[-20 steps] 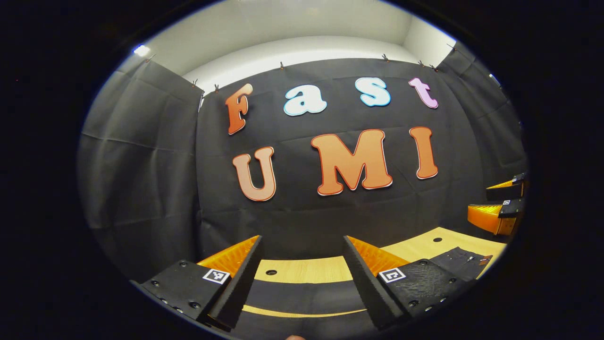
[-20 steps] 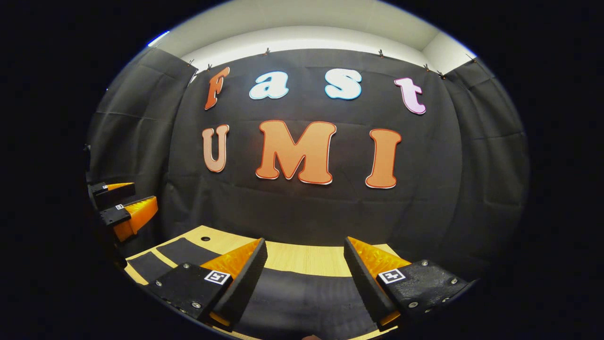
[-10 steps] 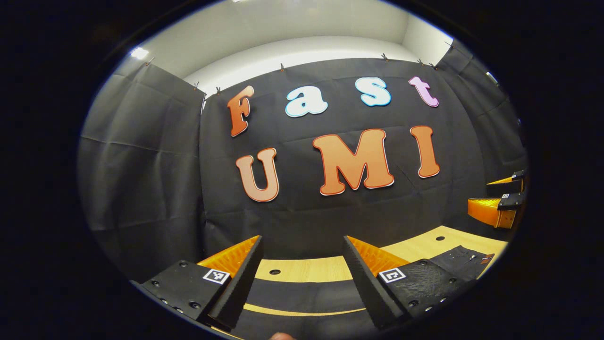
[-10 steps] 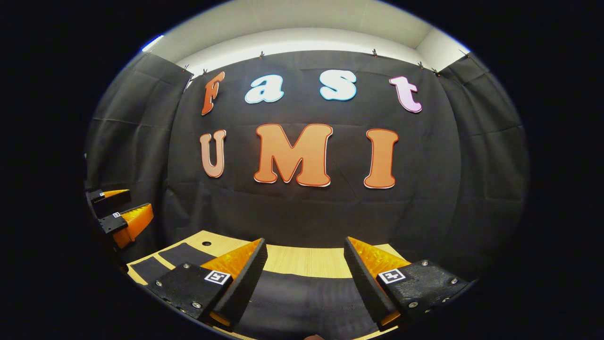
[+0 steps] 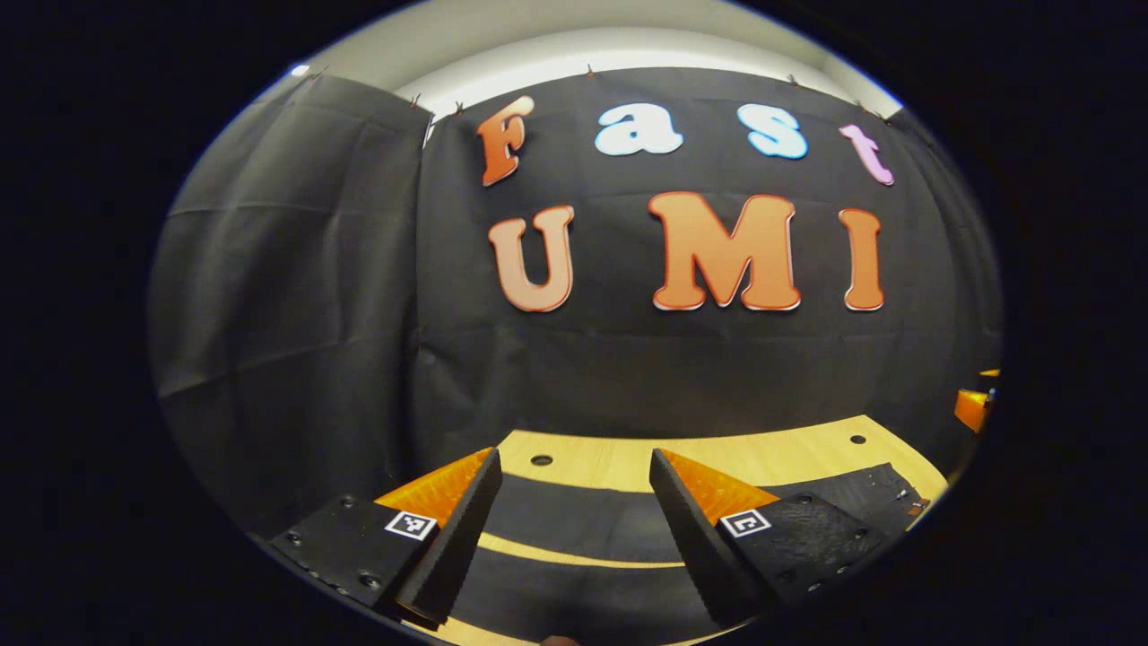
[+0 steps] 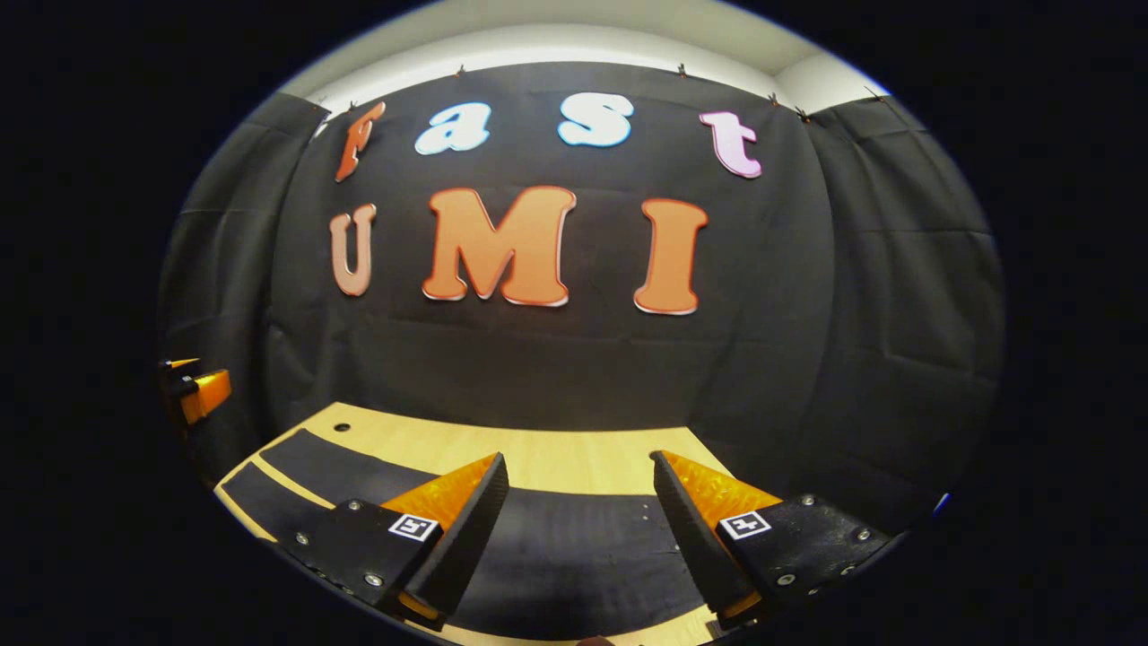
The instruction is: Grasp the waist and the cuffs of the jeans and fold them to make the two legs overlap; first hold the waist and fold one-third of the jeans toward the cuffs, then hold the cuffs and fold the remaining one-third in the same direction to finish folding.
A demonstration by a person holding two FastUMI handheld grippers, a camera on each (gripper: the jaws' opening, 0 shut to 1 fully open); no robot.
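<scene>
Left gripper view: the left gripper [image 5: 569,529], black with orange wedge-shaped fingers [image 5: 448,529], stands at the bottom of the frame with its fingers wide apart and nothing between them. The dark, flat-lying denim jeans [image 5: 574,525] run below and ahead of the fingers, their long axis crossing the frame from lower left toward lower right on the pale wooden table [image 5: 628,458]. A strip of table shows between the two legs. The end with small rivets lies at lower right, probably the waist.

Right gripper view: the right gripper [image 6: 578,538] is also at the bottom, fingers [image 6: 704,529] spread and empty. The jeans [image 6: 574,556] lie directly under the gap and stretch away to the lower left across the table [image 6: 538,453]. Judging by this, each gripper is nearer to its own end of the jeans, and both need to drop downward.
</scene>
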